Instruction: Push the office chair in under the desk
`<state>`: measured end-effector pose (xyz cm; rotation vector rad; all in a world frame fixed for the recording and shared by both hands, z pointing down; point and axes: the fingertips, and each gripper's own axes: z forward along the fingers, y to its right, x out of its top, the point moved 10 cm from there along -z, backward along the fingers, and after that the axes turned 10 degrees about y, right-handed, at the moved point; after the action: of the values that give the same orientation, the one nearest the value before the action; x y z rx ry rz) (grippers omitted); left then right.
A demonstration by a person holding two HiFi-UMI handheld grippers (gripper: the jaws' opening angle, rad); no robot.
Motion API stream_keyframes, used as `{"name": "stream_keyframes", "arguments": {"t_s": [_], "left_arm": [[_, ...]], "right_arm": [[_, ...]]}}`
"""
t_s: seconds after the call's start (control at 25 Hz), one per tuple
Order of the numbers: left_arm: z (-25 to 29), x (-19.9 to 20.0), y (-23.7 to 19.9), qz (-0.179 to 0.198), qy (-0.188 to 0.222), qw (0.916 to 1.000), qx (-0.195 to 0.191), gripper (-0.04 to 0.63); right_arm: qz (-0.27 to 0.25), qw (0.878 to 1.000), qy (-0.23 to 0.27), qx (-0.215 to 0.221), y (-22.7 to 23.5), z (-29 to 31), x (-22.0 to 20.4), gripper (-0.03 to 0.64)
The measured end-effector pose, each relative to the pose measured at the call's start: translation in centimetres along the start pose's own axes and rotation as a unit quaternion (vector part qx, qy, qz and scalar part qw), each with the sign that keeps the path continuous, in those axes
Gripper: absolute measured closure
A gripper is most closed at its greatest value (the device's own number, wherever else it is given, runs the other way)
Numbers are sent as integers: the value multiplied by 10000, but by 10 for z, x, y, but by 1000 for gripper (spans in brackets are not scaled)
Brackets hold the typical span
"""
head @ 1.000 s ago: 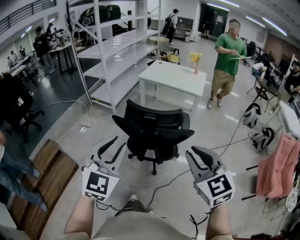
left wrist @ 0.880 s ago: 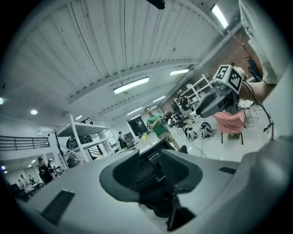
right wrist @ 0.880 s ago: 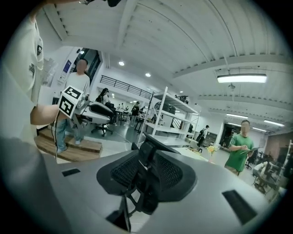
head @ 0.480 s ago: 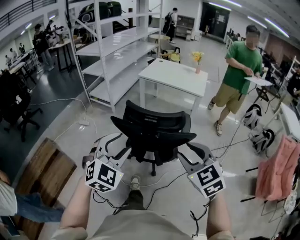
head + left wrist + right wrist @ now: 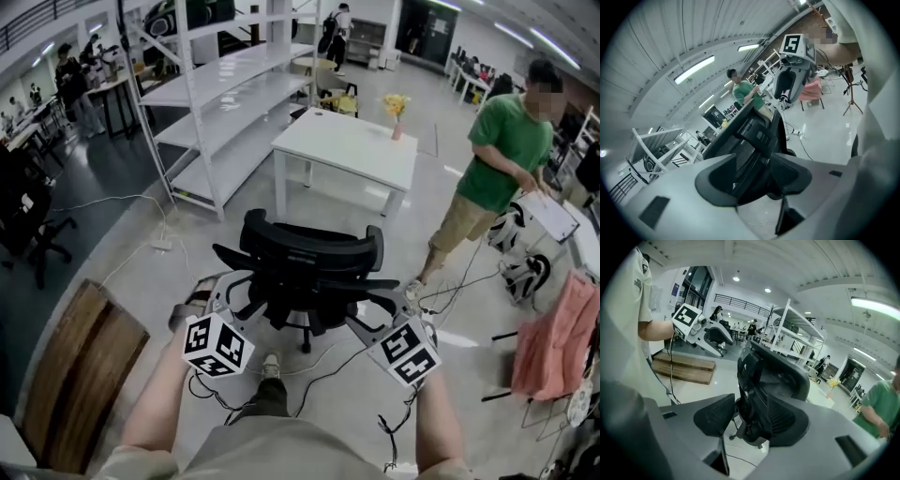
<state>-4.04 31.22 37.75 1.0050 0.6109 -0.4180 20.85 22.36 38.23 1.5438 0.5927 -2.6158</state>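
Observation:
The black office chair [image 5: 309, 267] stands on the floor with its back toward me, in front of the white desk [image 5: 347, 150] and apart from it. My left gripper [image 5: 241, 298] reaches the left side of the backrest and my right gripper [image 5: 367, 307] the right side. Both sets of jaws are opening. In the left gripper view the chair's back edge [image 5: 750, 136] sits between the left gripper's [image 5: 759, 176] pads, without a clear press. In the right gripper view the chair's back [image 5: 768, 380] likewise lies between the right gripper's [image 5: 750, 420] pads.
A white shelving rack [image 5: 225, 84] stands left of the desk. A person in a green shirt [image 5: 506, 159] stands right of the desk. A vase of yellow flowers [image 5: 397, 105] is on the desk. Cables [image 5: 328, 367] cross the floor; a wooden platform [image 5: 75, 366] lies at the left.
Both grippers have moved forward to the sides of the chair's back and their jaws have spread. The person in green has walked to the right.

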Motion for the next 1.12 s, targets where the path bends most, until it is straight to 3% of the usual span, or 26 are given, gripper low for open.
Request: {"name": "stream_keyframes", "arguments": {"t_s": [0.2,0.4,0.72,1.12], "left_arm": [[36,-23,-13,26,-105,9994,-339,362],[75,-48,-20,-351,-407,9944,-912,362],[128,-88,-29,230,-851,9855,-1448,362],[139,-103,-50,12,-284,9868,-1591,377]], "right_arm": [[-3,9993,-330,189,15,34,-19,388],[59,9967,-742,319,33,61,-38,388],[0,9904,-1331,387,60,106,-58,427],[150,9886,-1355,637,81,121,-61,431]]}}
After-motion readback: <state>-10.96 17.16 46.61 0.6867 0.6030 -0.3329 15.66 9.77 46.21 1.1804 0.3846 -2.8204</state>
